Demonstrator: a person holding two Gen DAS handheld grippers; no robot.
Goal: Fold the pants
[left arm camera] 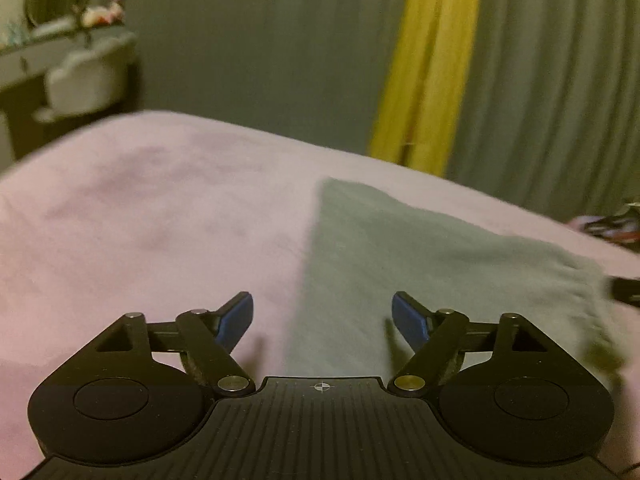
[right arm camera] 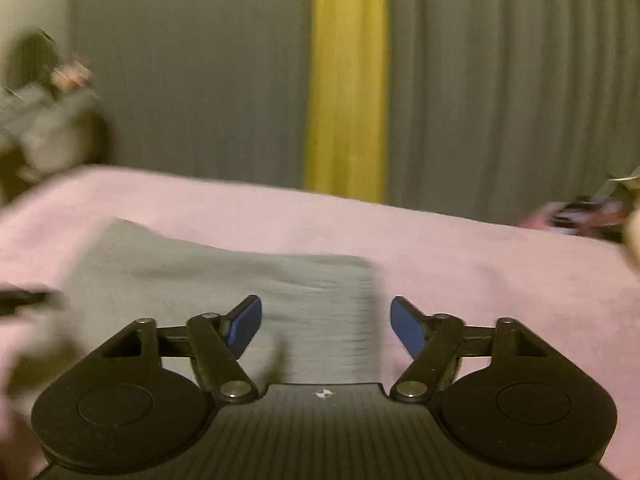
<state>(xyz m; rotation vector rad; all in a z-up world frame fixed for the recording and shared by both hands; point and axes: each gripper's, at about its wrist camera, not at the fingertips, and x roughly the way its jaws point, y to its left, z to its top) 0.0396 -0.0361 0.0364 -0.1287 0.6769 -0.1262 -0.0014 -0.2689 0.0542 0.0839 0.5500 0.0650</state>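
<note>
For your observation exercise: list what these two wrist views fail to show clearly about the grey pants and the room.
- Left wrist view: pants near edge hidden behind the left gripper.
- Right wrist view: pants smeared by motion blur; folds unreadable.
- Both views: dresser items too blurred to identify.

- Pants [left arm camera: 400, 264]: grey-green cloth, matt, soft knit look; ribbed band at one end in the right wrist view (blurred).
- Bed cover [left arm camera: 140, 208]: pink cloth, matt, faintly fuzzy like fleece.
- Curtains [left arm camera: 260, 48]: grey cloth in pleats, matt; one yellow cloth panel [left arm camera: 432, 60].
- Left gripper [left arm camera: 322, 314]: black matt plastic body, ridged top plate, shiny metal pivot pins; fingertip pads [left arm camera: 240, 316] blue, smooth, slight sheen.
- Right gripper [right arm camera: 326, 318]: same black plastic, metal pins, blue pads [right arm camera: 408, 328].
- Chair [left arm camera: 80, 80]: pale, smooth-looking (too blurred to name the material).
</note>
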